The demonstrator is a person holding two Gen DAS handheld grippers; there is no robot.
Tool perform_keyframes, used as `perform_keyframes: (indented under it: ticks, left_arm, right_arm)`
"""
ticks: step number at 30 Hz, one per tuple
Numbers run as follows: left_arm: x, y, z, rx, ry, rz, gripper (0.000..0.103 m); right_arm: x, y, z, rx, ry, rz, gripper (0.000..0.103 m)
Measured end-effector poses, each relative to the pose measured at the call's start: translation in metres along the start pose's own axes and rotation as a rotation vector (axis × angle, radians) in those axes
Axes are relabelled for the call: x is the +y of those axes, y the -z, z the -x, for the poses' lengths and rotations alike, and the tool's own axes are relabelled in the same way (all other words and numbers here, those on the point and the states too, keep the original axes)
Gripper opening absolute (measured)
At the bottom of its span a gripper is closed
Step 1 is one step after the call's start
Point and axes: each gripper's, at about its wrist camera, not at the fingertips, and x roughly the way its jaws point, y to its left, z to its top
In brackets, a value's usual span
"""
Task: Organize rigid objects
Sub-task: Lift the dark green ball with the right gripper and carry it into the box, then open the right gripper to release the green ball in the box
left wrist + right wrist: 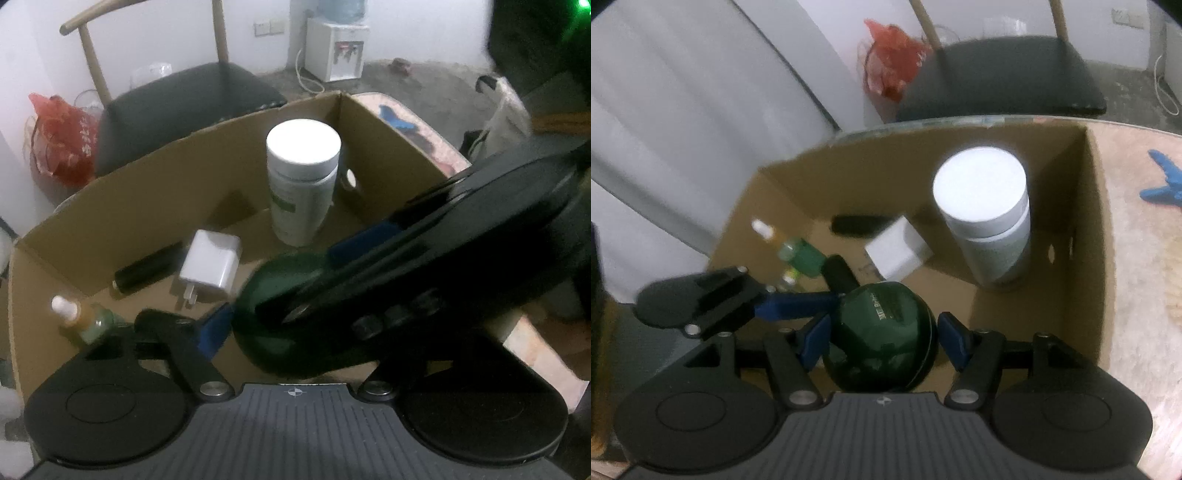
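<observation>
An open cardboard box [155, 206] [1086, 258] holds a tall white bottle [301, 184] [990, 225], a white charger [210, 267] [899, 253], a black cylinder [144, 271] [855, 223] and a small green dropper bottle [86, 317] [799, 254]. A dark green round object [280, 332] [882, 341] hangs over the box's near side. My right gripper [882, 343] stands around it, pads close to its sides. My left gripper [291, 325] also has it between its fingers; in the right wrist view its blue pad [792, 306] touches the object's left side.
The box stands on a pink patterned table [1137, 280] with a blue toy [1165, 184] at the right. A black-seated chair [184, 107] [1004, 77] stands behind the box, with a red bag [61, 140] beside it. A water dispenser [338, 48] is at the far wall.
</observation>
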Motion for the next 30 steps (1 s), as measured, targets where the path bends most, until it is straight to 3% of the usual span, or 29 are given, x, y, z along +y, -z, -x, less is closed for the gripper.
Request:
perform_keyframes:
  ticks: [8, 17, 23, 30]
  left_arm:
    - [-0.013, -0.003, 0.010, -0.036, 0.000, -0.038, 0.070]
    - [-0.016, 0.011, 0.057, -0.155, -0.011, -0.036, 0.081]
    - [-0.013, 0.046, 0.122, -0.283, 0.002, -0.013, 0.083]
    - [-0.005, 0.106, 0.201, -0.399, -0.065, 0.036, 0.086]
  right_arm:
    - [-0.002, 0.001, -0.009, 0.027, -0.013, -0.010, 0.064]
    - [0.007, 0.006, 0.040, -0.135, -0.048, 0.001, 0.064]
    - [0.006, 0.046, 0.099, -0.281, -0.151, -0.043, 0.065]
    - [0.024, 0.115, 0.153, -0.395, -0.280, -0.036, 0.066]
